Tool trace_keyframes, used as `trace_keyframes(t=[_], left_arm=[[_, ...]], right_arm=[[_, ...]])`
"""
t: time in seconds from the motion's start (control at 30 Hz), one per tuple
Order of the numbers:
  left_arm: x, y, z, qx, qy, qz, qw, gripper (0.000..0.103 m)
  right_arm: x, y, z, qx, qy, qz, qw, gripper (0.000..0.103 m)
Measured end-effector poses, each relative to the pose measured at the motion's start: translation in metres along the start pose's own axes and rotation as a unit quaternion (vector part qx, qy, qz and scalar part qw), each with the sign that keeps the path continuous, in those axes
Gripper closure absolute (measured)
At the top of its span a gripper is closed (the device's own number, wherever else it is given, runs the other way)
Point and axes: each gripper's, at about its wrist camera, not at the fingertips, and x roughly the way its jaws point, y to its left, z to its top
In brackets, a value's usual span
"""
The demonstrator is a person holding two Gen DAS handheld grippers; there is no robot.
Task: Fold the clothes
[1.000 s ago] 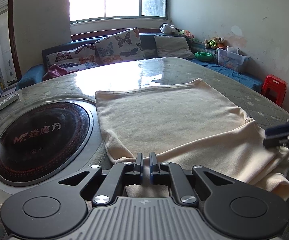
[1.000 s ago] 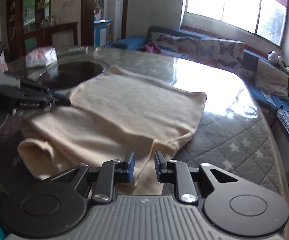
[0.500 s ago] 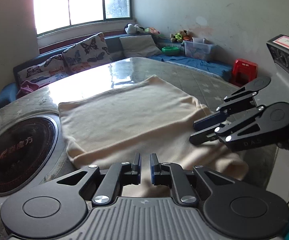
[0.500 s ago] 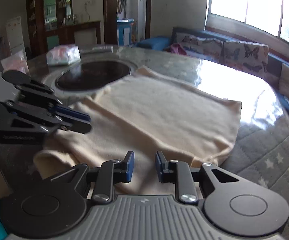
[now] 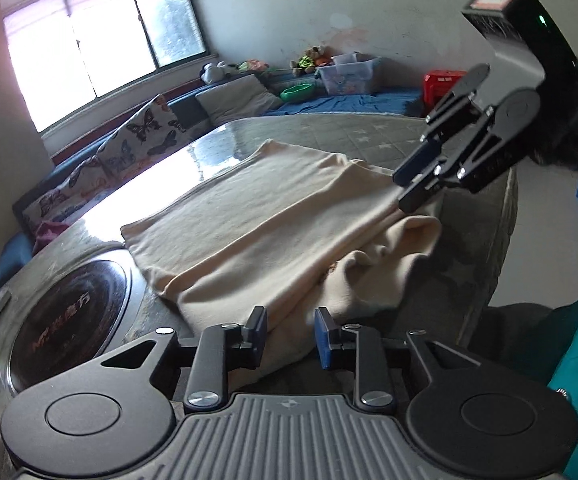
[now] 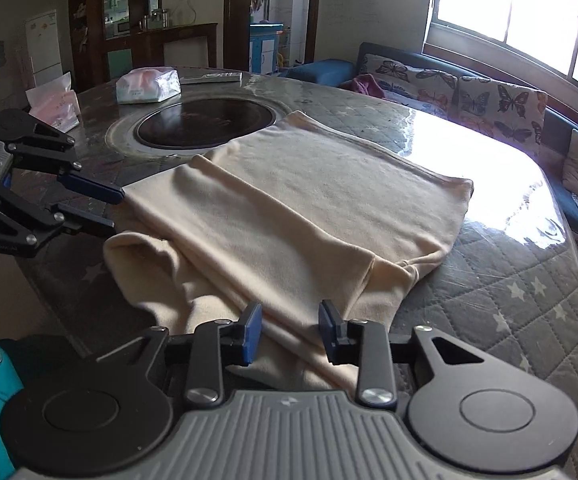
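So far, you have a cream garment (image 6: 289, 216) lying on the round table (image 6: 509, 280), just beside the dark inset cooktop (image 6: 205, 124). Its near portion is folded over the body as a long band, so one fold looks done. The end nearest your left side is not tidy — a sleeve-like piece (image 5: 389, 264) bunches there and droops toward the table edge.

Your left gripper (image 5: 291, 332) hovers low at the near hem, its fingers (image 5: 258, 326) narrowly apart and just opened, cloth lying beneath the gap but not pinched. Your right gripper (image 6: 291, 334) sits at the other near corner, its fingers (image 6: 251, 332) likewise narrowly parted and just opened, holding nothing.

By my reading, you are roughly midway — the loose sleeve needs tucking in, and further folds remain to make a compact bundle.
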Motion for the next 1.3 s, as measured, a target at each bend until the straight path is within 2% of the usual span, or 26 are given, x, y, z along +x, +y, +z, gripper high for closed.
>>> trace_keyframes(t=[0.13, 0.23, 0.43, 0.5, 0.77, 0.83, 0.93, 1.1, 1.23, 1.3], left_arm=[[0.007, -0.015, -0.002, 0.055, -0.018, 0.011, 0.9983, 0.076], [0.008, -0.014, -0.002, 0.058, -0.028, 0.007, 0.9979, 0.083], [-0.001, -0.008, -0.010, 0.070, -0.023, -0.008, 0.9973, 0.081], [-0.002, -0.009, -0.012, 0.080, -0.019, -0.012, 0.9966, 0.079], [0.010, -0.025, -0.012, 0.093, -0.034, -0.004, 0.9951, 0.081], [0.010, -0.023, -0.010, 0.087, -0.039, 0.000, 0.9954, 0.094], [0.010, -0.014, -0.001, 0.056, -0.045, 0.001, 0.9974, 0.095], [0.018, 0.016, 0.018, -0.029, -0.047, -0.009, 0.9984, 0.096], [0.026, 0.032, 0.028, -0.052, -0.049, -0.017, 0.9973, 0.096], [0.030, 0.036, 0.029, -0.054, -0.045, -0.018, 0.9974, 0.097]], right_arm=[[-0.013, 0.001, -0.004, -0.016, 0.003, -0.011, 1.000, 0.068], [-0.022, 0.004, -0.008, -0.038, 0.009, -0.016, 0.999, 0.058], [-0.034, 0.014, -0.018, -0.081, 0.019, -0.017, 0.996, 0.057], [-0.032, 0.017, -0.022, -0.091, 0.020, -0.016, 0.996, 0.048], [-0.023, 0.026, -0.025, -0.111, 0.015, -0.013, 0.994, 0.045], [-0.022, 0.028, -0.025, -0.118, 0.014, -0.016, 0.993, 0.045], [-0.021, 0.031, -0.024, -0.133, 0.004, -0.012, 0.991, 0.045], [-0.009, 0.034, -0.021, -0.149, -0.013, -0.007, 0.989, 0.045], [0.003, 0.033, -0.016, -0.150, -0.026, -0.004, 0.988, 0.045], [0.010, 0.031, -0.013, -0.141, -0.033, -0.001, 0.989, 0.053]])
